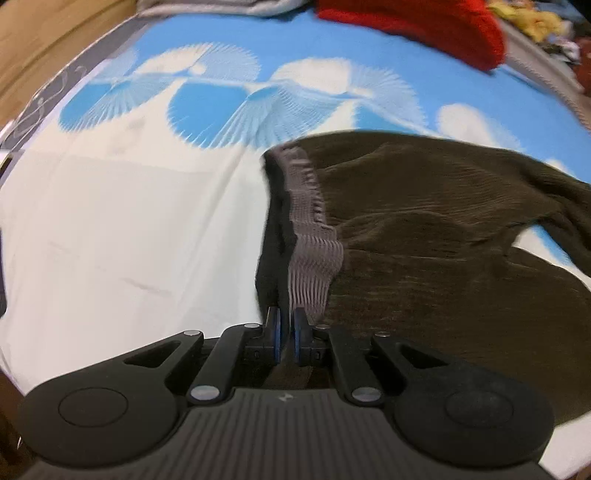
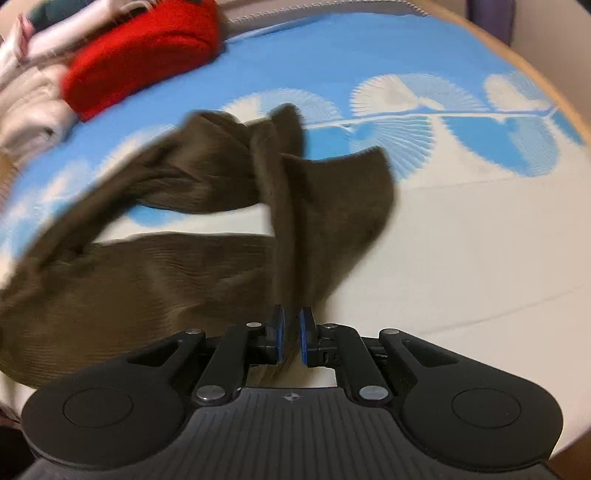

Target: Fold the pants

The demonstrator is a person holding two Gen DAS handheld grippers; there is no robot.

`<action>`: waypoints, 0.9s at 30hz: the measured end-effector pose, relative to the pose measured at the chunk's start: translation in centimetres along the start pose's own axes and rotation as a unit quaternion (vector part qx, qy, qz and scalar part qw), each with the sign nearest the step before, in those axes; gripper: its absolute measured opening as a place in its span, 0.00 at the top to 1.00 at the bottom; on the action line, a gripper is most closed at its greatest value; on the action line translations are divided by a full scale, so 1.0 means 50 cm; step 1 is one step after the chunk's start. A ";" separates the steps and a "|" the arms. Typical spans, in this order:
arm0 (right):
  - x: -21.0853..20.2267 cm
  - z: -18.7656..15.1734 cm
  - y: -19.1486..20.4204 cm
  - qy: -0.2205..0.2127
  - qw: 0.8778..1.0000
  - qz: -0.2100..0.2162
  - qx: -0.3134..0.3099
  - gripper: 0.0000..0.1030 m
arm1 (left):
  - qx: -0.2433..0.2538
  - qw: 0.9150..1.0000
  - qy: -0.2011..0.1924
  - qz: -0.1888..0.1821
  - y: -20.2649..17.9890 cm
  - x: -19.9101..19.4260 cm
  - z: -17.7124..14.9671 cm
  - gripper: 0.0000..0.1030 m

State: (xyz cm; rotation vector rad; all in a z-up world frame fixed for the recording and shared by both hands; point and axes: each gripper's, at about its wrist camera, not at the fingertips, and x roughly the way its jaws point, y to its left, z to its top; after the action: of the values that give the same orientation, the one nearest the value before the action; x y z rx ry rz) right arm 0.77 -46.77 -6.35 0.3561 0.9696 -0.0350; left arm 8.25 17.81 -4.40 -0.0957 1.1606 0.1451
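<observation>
Dark olive-brown corduroy pants [image 1: 436, 236] lie on a blue-and-white bed sheet [image 1: 129, 221]. Their grey ribbed waistband [image 1: 314, 251] runs down into my left gripper [image 1: 286, 325], which is shut on the waistband edge, lifting it off the sheet. In the right wrist view the same pants [image 2: 147, 280] spread to the left, with both legs twisted and blurred. My right gripper [image 2: 291, 325] is shut on a raised fold of a pant leg [image 2: 288, 206], pulled up into a ridge. The leg end [image 2: 354, 192] droops to the right of that ridge.
A red knitted garment [image 1: 424, 26] lies at the far edge of the bed, also in the right wrist view as red garment [image 2: 144, 55] beside a pile of pale clothes [image 2: 29, 103]. A wooden bed edge [image 2: 535, 74] curves along the right.
</observation>
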 end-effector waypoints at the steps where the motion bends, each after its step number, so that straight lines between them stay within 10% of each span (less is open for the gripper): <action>1: -0.007 0.005 -0.011 -0.020 1.000 -0.007 0.011 0.91 | -0.009 1.000 -0.003 -0.004 0.003 0.003 0.004 0.93; 7: 0.016 0.047 -0.032 -0.097 0.991 0.010 0.091 0.78 | -0.046 0.999 0.005 -0.022 -0.015 0.027 0.027 0.48; 15: 0.163 0.108 0.026 -0.073 0.995 -0.002 0.071 0.56 | -0.062 0.997 0.053 -0.017 0.000 0.100 0.032 0.31; 20: 0.230 0.134 0.069 -0.047 0.997 -0.018 0.051 0.57 | -0.052 0.996 0.073 -0.016 0.010 0.126 0.028 0.30; 23: 0.244 0.139 0.086 -0.047 0.998 -0.029 0.037 0.87 | -0.034 0.996 0.084 -0.021 0.000 0.139 0.020 0.30; 27: 0.191 0.138 0.074 -0.091 0.994 -0.036 0.049 0.89 | -0.003 0.997 0.083 -0.010 -0.017 0.143 0.009 0.32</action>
State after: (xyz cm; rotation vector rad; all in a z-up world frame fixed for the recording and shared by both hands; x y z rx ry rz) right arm 12.41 -44.18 -9.53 0.4007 0.8022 -0.1780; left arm 11.59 17.50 -10.76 -0.1272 1.3236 0.1242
